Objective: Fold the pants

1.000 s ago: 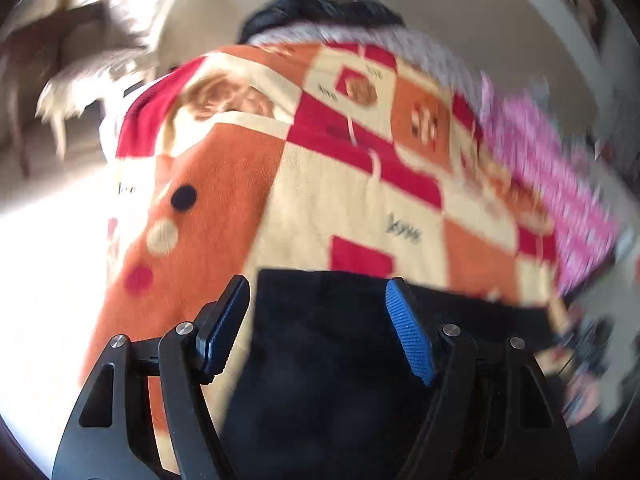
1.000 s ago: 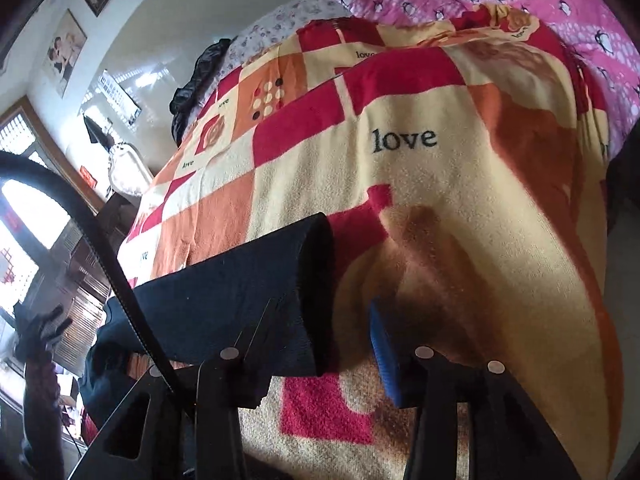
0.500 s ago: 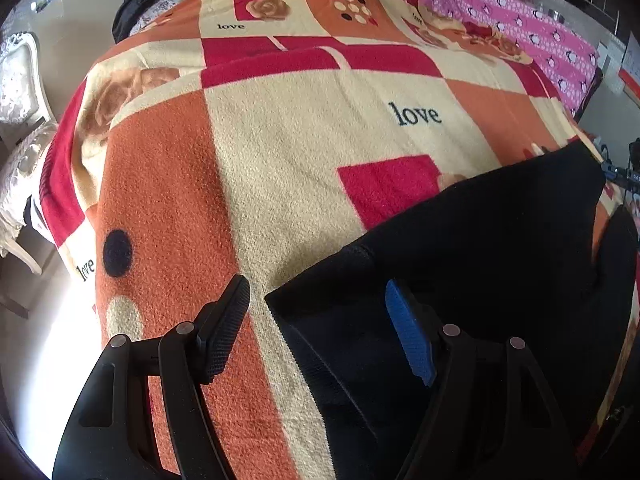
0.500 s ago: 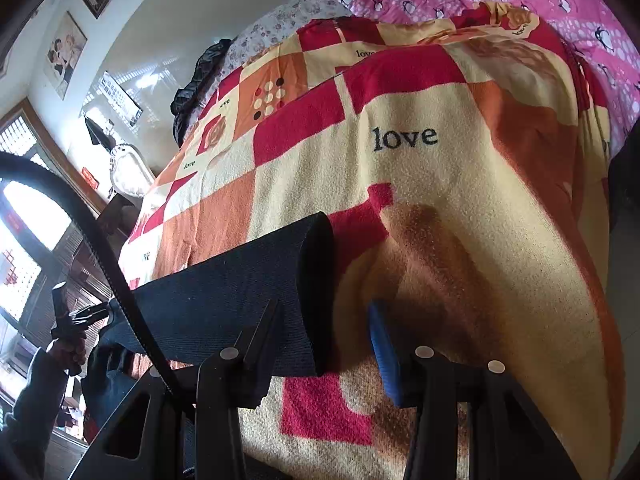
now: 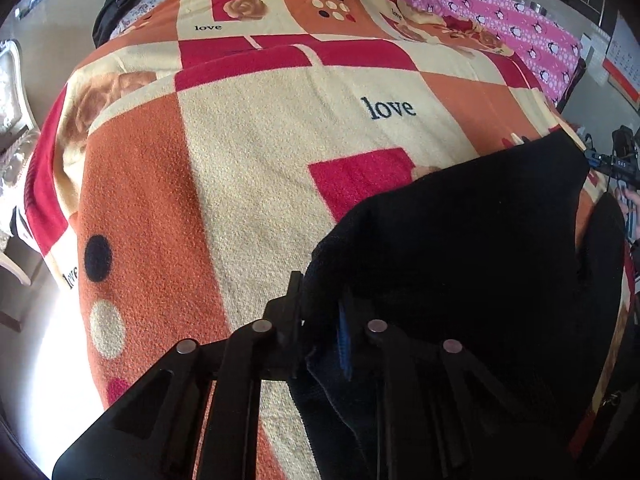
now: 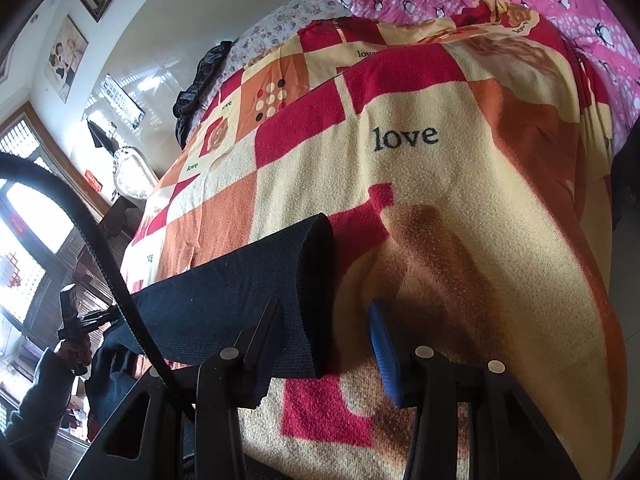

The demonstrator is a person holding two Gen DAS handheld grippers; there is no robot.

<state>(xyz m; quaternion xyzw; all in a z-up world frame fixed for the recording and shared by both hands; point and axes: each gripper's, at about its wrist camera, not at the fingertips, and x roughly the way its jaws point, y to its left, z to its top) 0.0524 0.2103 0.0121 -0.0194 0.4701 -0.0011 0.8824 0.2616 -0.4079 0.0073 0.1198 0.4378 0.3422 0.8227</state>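
The black pants (image 5: 460, 260) lie on the bed at the near right in the left wrist view. My left gripper (image 5: 320, 320) is closing on their near left corner, and dark cloth is pinched between its fingers. In the right wrist view the pants (image 6: 224, 296) show as a thick dark fold stretching left. Its end sits between the fingers of my right gripper (image 6: 328, 340), which stands open. The black finger overlaps the cloth, while a gap of blanket separates the fold from the blue pad (image 6: 384, 352). The left gripper (image 6: 108, 314) shows at the fold's far end.
A patchwork blanket (image 5: 260, 168) in orange, red and cream covers the bed. Pink penguin bedding (image 5: 500, 28) lies at the far right and a black garment (image 5: 116, 4) at the far end. A white chair (image 5: 12, 100) stands left of the bed. A black cable (image 6: 100, 248) arcs past the right gripper.
My left gripper rolled and came down onto the pants' corner, then went from wide open to nearly closed on the cloth. The right gripper and the fold by it stayed put.
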